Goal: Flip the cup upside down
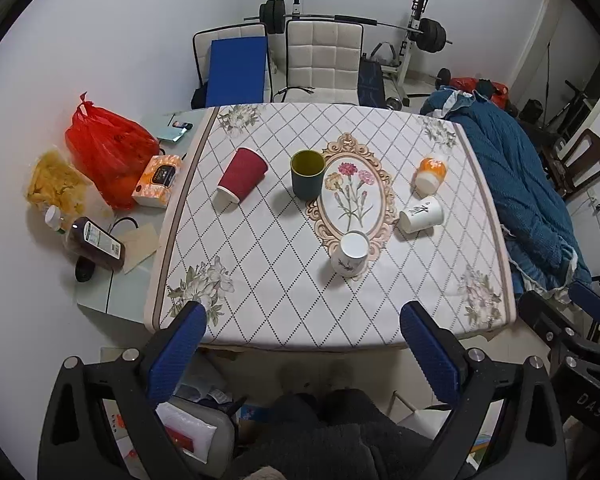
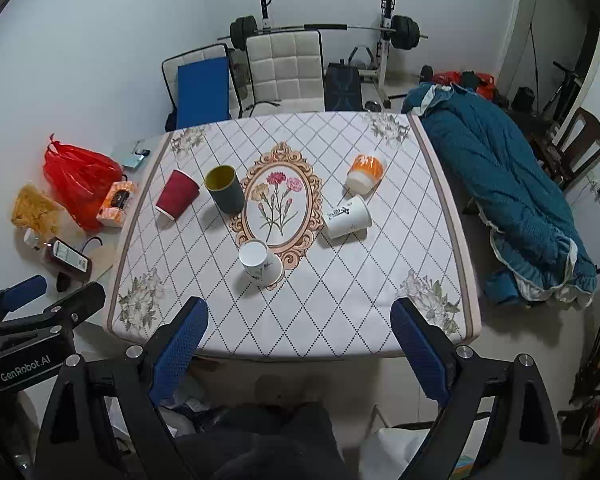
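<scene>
Several cups stand on the patterned tablecloth (image 1: 268, 280). A dark green cup (image 1: 307, 174) (image 2: 224, 189) stands upright with its mouth up. A red paper cup (image 1: 242, 175) (image 2: 177, 194), a white paper cup (image 1: 421, 214) (image 2: 347, 216), an orange-and-white cup (image 1: 431, 174) (image 2: 365, 172) and a white cup with a plant print (image 1: 350, 253) (image 2: 259, 263) stand mouth down. My left gripper (image 1: 306, 316) and right gripper (image 2: 300, 312) are both open and empty, held back from the table's near edge, far from every cup.
Left of the cloth lie a red plastic bag (image 1: 108, 148), a tissue box (image 1: 159, 180), a snack bag (image 1: 56, 184) and a brown bottle (image 1: 96, 242). A blue blanket (image 1: 516, 184) covers the right side. Chairs (image 1: 324, 60) and a barbell rack (image 1: 416, 36) stand behind.
</scene>
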Tool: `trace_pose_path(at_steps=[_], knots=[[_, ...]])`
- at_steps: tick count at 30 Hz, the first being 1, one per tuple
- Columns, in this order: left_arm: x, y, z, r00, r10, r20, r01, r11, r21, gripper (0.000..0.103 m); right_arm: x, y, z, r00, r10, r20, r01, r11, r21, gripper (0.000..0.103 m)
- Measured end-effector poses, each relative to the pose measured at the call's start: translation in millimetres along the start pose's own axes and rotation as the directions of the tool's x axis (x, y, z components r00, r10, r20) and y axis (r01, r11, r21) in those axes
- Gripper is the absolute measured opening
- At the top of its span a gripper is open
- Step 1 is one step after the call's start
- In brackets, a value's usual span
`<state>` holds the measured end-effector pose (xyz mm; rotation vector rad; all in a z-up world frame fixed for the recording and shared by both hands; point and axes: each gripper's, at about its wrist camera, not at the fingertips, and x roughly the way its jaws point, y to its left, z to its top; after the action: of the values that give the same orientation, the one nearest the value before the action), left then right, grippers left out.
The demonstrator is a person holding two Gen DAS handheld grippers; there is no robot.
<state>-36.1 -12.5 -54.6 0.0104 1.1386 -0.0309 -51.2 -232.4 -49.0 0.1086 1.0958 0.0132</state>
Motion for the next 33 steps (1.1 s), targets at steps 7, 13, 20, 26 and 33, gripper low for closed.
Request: trace_pose_path(at_steps=[7, 13, 20, 26, 33], knots=[[-19, -7, -7, 1.0, 0.004, -0.026, -0.003, 1.0, 0.021, 0.099, -31, 0, -2, 1.0, 0.005, 0.001, -0.005, 1.0, 0.003, 0.095], [-24, -7, -9, 0.999, 0.014, -0.048, -0.012, 1.0, 0.025, 0.099, -43, 0, -4, 1.0, -0.008, -0.019, 0.008, 1.0, -0.009, 0.095], [-27, -4, -9, 0.999, 0.012, -0.05, -0.011, 1.0, 0.017, 0.099, -49, 0, -4, 1.0, -0.008, -0.016, 0.008, 1.0, -0.01, 0.095], [-26, -4, -8, 0.998, 0.003, -0.061, -0.002, 1.0, 0.013, 0.099, -52, 2, 2, 1.0, 0.007, -0.022, -0.007, 1.0, -0.01, 0.095], [-24, -3, -7, 0.998, -0.002, -0.067, 0.002, 1.0, 0.006, 0.099, -50, 3, 7, 1.0, 0.009, -0.029, -0.009, 1.0, -0.012, 0.095]])
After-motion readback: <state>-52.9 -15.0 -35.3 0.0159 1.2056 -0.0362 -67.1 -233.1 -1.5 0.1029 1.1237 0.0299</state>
